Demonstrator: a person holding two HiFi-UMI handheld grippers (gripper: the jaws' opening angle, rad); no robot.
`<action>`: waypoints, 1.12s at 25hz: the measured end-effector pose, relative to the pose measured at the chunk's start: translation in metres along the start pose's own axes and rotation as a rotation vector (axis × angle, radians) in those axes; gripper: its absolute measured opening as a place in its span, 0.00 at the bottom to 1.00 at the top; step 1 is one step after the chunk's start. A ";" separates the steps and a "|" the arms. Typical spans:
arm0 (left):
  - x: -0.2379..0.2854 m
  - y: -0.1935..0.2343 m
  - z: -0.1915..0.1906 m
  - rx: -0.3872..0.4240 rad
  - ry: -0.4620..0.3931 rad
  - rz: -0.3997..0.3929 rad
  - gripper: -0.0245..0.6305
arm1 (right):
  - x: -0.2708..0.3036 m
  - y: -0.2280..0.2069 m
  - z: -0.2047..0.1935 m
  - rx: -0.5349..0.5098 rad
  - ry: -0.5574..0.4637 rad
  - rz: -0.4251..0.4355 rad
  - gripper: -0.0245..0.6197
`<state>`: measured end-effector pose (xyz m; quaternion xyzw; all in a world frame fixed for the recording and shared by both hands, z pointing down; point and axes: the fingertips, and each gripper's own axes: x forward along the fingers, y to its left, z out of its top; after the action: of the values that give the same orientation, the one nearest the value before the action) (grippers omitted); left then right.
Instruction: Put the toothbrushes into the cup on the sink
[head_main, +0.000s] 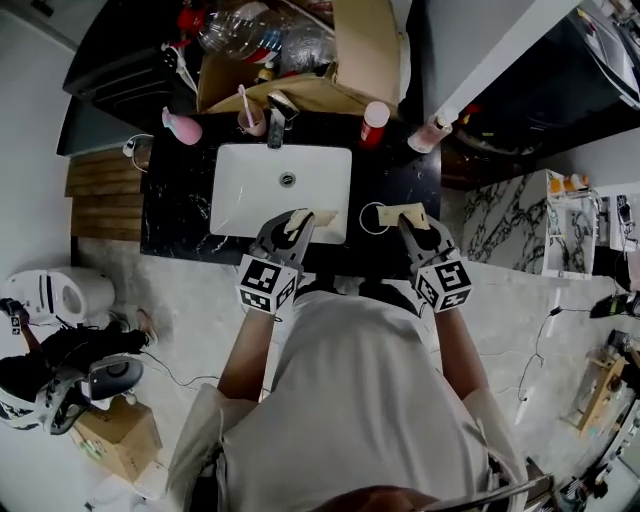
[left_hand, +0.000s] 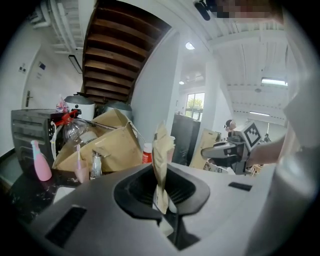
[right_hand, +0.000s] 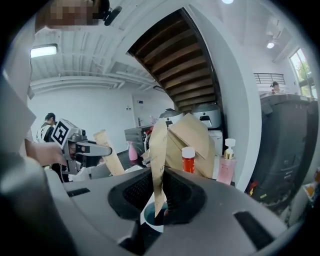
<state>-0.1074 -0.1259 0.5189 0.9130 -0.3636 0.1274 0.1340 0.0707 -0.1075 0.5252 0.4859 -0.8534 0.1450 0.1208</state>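
Observation:
Each gripper holds a flat tan paper toothbrush packet. My left gripper (head_main: 296, 222) (left_hand: 161, 186) is shut on one packet (head_main: 312, 217) (left_hand: 161, 160) over the front right edge of the white basin (head_main: 240, 190). My right gripper (head_main: 412, 224) (right_hand: 160, 196) is shut on the other packet (head_main: 406, 211) (right_hand: 158, 155), which stands upright between the jaws. A white cup (head_main: 375, 218) (right_hand: 150, 216) with a dark inside stands on the black counter (head_main: 400, 180) between the two grippers; in the right gripper view it lies just under the jaws.
At the back of the counter stand a pink bottle (head_main: 182, 126), a pink cup with a pink toothbrush (head_main: 250, 118), the faucet (head_main: 276, 125), a red bottle with a white cap (head_main: 374, 122) and a pink pump bottle (head_main: 432, 132). An open cardboard box (head_main: 340, 60) sits behind them.

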 end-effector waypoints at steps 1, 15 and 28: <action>-0.002 0.000 -0.001 -0.006 0.002 0.015 0.09 | 0.003 0.000 -0.001 -0.003 0.007 0.016 0.14; -0.026 -0.003 -0.014 -0.077 -0.009 0.164 0.09 | 0.032 0.004 -0.037 -0.131 0.114 0.160 0.14; -0.031 -0.004 -0.023 -0.096 0.022 0.205 0.09 | 0.054 0.004 -0.078 -0.190 0.198 0.221 0.14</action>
<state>-0.1297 -0.0960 0.5300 0.8621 -0.4594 0.1327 0.1676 0.0458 -0.1201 0.6158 0.3591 -0.8954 0.1233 0.2327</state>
